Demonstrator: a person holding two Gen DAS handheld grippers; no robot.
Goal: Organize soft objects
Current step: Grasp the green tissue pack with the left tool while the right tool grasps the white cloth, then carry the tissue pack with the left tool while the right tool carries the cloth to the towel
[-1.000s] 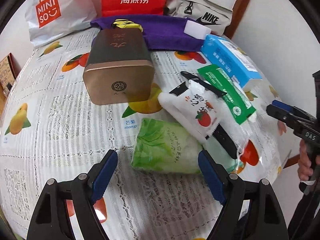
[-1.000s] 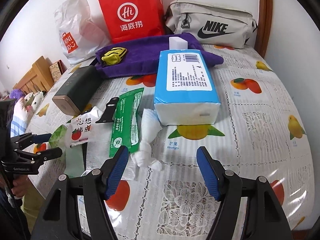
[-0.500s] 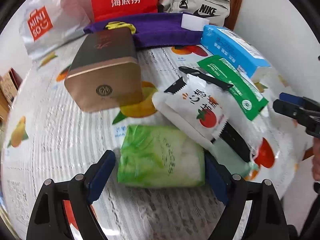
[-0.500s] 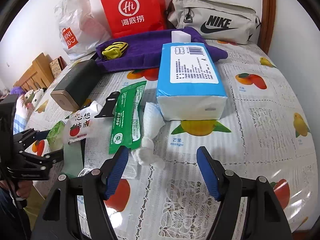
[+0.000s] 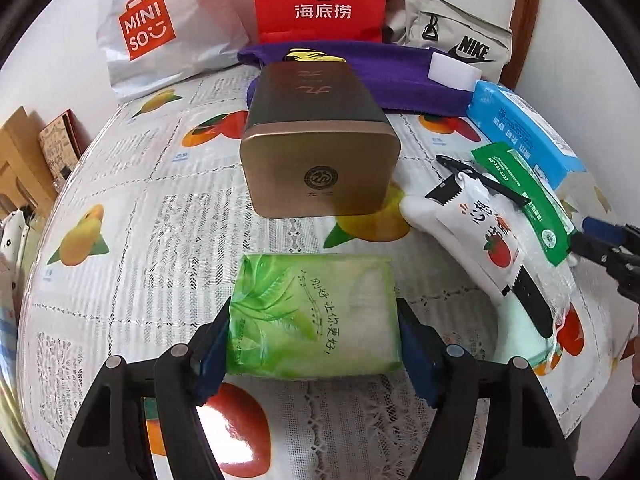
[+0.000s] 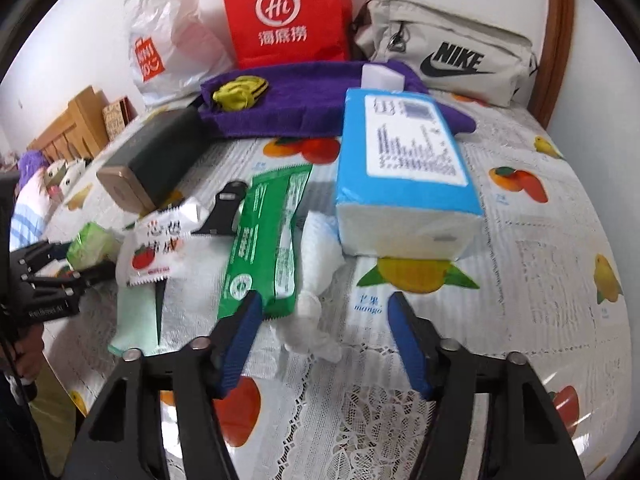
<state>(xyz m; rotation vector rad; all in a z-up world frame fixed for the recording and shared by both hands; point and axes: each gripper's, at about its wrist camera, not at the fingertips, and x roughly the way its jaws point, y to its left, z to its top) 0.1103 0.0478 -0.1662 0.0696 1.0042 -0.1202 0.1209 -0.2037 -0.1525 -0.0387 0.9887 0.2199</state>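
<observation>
Left claw point(image 5: 314, 334) brackets the green tissue pack point(image 5: 314, 316), both edges touching.

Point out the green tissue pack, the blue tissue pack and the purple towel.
green tissue pack point(image 5: 314, 316): left wrist view, middle of its top face.
blue tissue pack point(image 6: 404, 168): right wrist view, white label.
purple towel point(image 6: 312, 100): right wrist view, centre fold.

Surface cover point(image 5: 168, 216): white lace-patterned cloth printed with yellow mangoes and orange-red fruit.
Soft green tissue pack point(image 5: 314, 314): pale green, leaf print, dark lettering.
Left tongs point(image 5: 314, 350): black arms, blue pads.
Rectangular metal tin point(image 5: 320, 148): bronze end, dark body.
Blue tissue pack point(image 6: 404, 168): sky blue, white label.
Folded towel point(image 6: 312, 100): purple.
Paper bag point(image 6: 286, 12): red, white logo.
</observation>
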